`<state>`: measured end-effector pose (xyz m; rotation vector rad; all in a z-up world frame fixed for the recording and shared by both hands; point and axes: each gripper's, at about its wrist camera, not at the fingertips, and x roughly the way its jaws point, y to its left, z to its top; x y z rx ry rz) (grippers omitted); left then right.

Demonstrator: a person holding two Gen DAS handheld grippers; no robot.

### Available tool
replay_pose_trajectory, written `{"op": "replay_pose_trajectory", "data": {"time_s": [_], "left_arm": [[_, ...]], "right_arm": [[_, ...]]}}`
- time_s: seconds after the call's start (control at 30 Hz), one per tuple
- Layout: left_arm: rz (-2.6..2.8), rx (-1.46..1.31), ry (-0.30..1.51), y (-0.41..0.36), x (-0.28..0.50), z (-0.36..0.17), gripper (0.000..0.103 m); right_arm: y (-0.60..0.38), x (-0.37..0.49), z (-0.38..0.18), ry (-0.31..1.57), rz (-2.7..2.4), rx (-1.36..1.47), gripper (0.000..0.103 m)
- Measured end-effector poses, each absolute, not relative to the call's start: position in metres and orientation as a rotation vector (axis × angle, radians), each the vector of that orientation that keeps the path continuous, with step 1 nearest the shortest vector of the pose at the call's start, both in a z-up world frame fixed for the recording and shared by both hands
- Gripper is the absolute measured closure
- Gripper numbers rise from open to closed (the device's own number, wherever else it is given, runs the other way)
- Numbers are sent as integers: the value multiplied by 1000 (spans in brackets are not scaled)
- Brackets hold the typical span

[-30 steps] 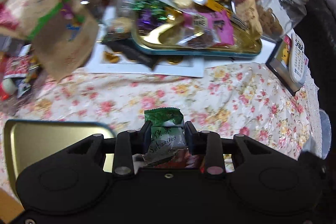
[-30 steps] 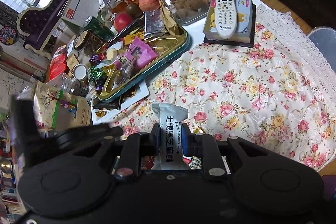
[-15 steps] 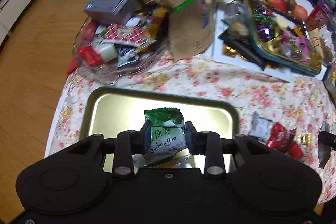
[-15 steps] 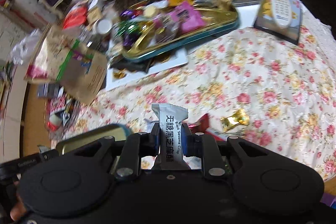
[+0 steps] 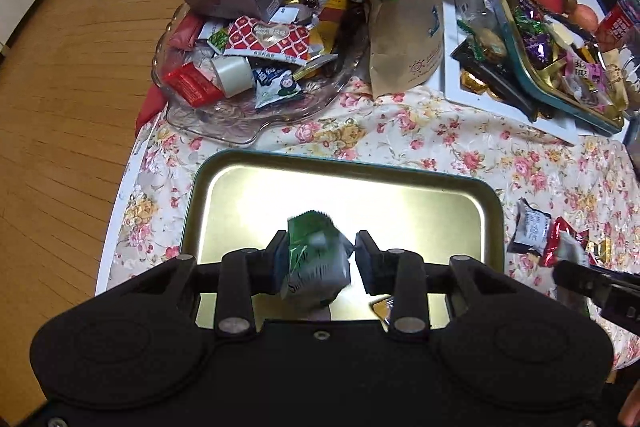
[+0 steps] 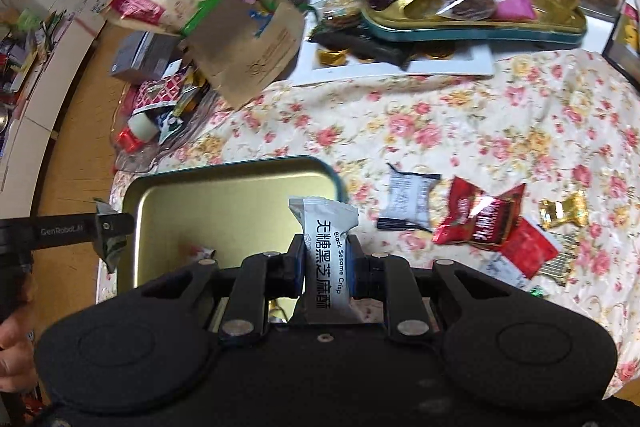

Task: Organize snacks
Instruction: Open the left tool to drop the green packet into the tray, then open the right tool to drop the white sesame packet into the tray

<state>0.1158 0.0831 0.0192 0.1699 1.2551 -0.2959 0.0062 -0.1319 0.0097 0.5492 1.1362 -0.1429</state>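
Our left gripper [image 5: 321,259] is opening, the green candy [image 5: 316,259] loose between its jaws above the gold tray [image 5: 490,211]; our right gripper [image 6: 325,267] stays clamped on the sesame crisp packet [image 6: 326,251].

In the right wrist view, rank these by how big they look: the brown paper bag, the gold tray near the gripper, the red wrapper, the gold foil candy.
Largest to smallest as they look:
1. gold tray, though nearness to the camera enlarges it; close with the bag
2. brown paper bag
3. red wrapper
4. gold foil candy
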Motion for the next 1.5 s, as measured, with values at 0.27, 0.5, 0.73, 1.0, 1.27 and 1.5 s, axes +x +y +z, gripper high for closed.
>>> {"op": "replay_pose_trajectory", "data": {"time_s": [0.27,0.5,0.73,1.0,1.27,1.5], "left_arm": [[-288,206,1264,74,114,14,57],[-247,198,1266,71,117,13,57],[-180,149,1276,82,125,12,57],[-168,71,1338,93,132,6,58],[-174,86,1331,89,130,7,58],[-184,94,1334,86,128,7,58]], "right_arm": [[-109,19,15,1126,-77,562,82],[-97,23,16,1134,-39,554,82],[-86,25,15,1133,-5,519,82],[-82,29,14,1122,-1,517,82],[-81,30,16,1118,27,540,78],[-82,31,17,1124,37,560,71]]}}
